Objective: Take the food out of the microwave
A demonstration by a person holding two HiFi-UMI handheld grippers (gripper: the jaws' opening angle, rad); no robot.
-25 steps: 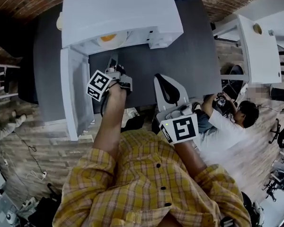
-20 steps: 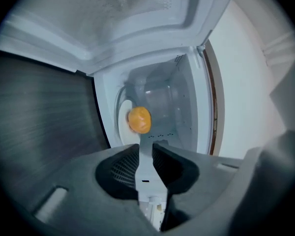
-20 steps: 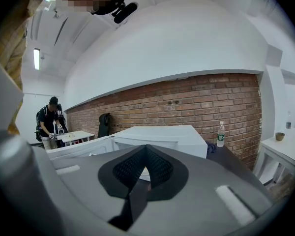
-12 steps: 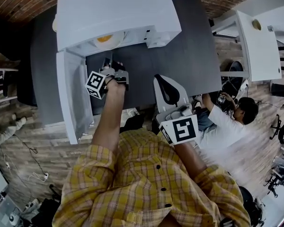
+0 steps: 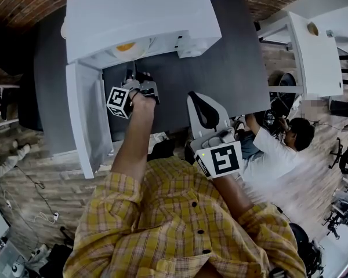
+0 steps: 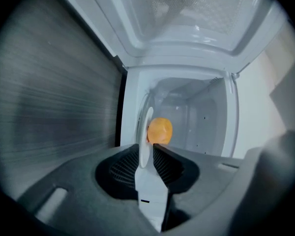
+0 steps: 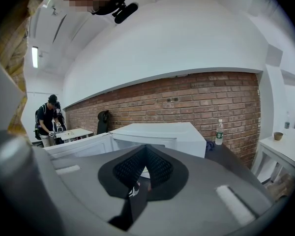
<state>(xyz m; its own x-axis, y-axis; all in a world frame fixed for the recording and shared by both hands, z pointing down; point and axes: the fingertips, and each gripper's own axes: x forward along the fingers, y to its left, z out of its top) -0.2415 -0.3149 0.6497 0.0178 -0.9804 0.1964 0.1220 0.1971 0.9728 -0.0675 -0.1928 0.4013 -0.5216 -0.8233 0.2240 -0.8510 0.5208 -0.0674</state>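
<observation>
From the head view, the white microwave sits on the dark worktop with its door swung wide to the left. Only a sliver of the plate and the orange food peeks out at the mouth of the oven; the rest is hidden under the oven's top. The left tool is right at that opening, but its tips are hard to make out here behind the marker cube and the hand.

The left gripper view settles it. It is rolled on its side, so the plate appears edge-on, and the left tool is clamped on its near rim. The food, a round orange lump, sits on the plate inside the cavity. The meshed door fills the top of the view.

The right tool hangs back over the worktop's near edge, well apart from the oven. Its own view shows the right tool pinched together with nothing in it. That view shows only the microwave's outer shell, not the food, plus a bottle by the brick wall.
</observation>
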